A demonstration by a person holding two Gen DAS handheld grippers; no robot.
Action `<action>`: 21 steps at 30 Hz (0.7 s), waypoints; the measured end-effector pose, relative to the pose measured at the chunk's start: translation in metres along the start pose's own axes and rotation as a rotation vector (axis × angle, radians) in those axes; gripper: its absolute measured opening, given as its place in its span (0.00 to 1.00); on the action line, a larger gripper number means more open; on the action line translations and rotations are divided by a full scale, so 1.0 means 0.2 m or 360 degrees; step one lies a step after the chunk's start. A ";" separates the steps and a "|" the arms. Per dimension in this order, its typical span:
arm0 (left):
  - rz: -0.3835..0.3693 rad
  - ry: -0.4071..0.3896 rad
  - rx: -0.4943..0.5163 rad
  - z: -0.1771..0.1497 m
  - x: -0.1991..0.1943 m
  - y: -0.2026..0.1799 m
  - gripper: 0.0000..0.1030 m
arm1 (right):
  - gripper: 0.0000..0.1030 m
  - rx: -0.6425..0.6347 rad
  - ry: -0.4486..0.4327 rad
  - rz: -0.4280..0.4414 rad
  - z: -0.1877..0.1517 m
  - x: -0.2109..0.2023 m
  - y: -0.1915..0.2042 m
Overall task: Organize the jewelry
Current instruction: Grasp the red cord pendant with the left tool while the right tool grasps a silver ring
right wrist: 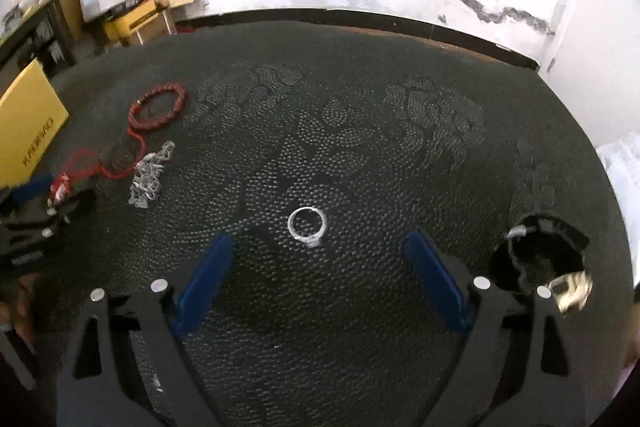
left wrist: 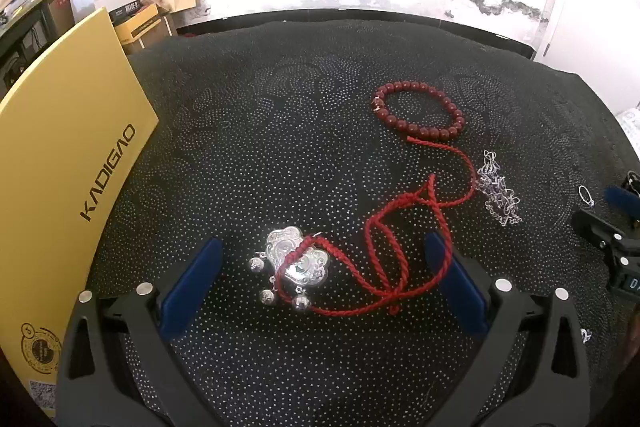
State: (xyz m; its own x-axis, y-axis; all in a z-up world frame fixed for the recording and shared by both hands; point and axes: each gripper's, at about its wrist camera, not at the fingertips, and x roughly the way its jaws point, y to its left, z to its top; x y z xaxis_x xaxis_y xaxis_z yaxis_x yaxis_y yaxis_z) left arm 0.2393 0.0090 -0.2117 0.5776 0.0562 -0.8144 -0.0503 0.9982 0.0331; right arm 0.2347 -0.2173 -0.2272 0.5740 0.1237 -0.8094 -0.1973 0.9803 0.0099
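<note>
In the left wrist view a silver lock pendant [left wrist: 296,259] with small bells lies on the black dotted cloth [left wrist: 280,131], tied to a tangled red cord [left wrist: 384,247]. My left gripper [left wrist: 323,247] is open, its blue fingers on either side of the pendant and cord without touching them. In the right wrist view a silver ring [right wrist: 307,225] with a small stone lies flat on the cloth. My right gripper [right wrist: 318,239] is open, and the ring sits just ahead of its fingertips. A red bead bracelet [left wrist: 420,111] and a heap of silver chain [left wrist: 498,191] lie farther back.
A yellow box [left wrist: 60,187] stands along the cloth's left edge. A dark round case [right wrist: 540,255] holding a pale gold piece [right wrist: 572,291] sits right of my right gripper. Cartons and bags are stacked at the back left by the white wall.
</note>
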 end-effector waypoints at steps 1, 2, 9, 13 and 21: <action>-0.0004 -0.0003 0.0001 0.00 0.00 0.00 0.93 | 0.84 -0.0024 -0.0003 0.0024 0.01 0.00 -0.01; -0.0011 -0.0011 0.0010 -0.01 -0.02 0.00 0.91 | 0.80 -0.0048 -0.0011 0.0049 0.01 0.01 -0.01; -0.0059 -0.0090 0.0174 -0.04 -0.08 -0.11 0.33 | 0.24 -0.0139 -0.0044 0.0142 0.01 -0.03 0.01; -0.0063 -0.0088 0.0146 -0.05 -0.09 -0.11 0.32 | 0.18 -0.0121 -0.0049 0.0165 0.00 -0.04 -0.02; -0.0099 -0.0083 0.0123 -0.03 -0.16 -0.09 0.15 | 0.18 -0.0107 -0.0057 0.0129 0.01 -0.08 -0.02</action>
State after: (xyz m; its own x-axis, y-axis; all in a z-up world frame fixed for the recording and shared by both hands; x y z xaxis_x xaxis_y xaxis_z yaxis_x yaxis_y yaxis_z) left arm 0.2180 -0.0117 -0.1897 0.6195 -0.0069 -0.7849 0.0487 0.9984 0.0297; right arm 0.2275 -0.2220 -0.2132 0.5820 0.2089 -0.7859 -0.2967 0.9544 0.0340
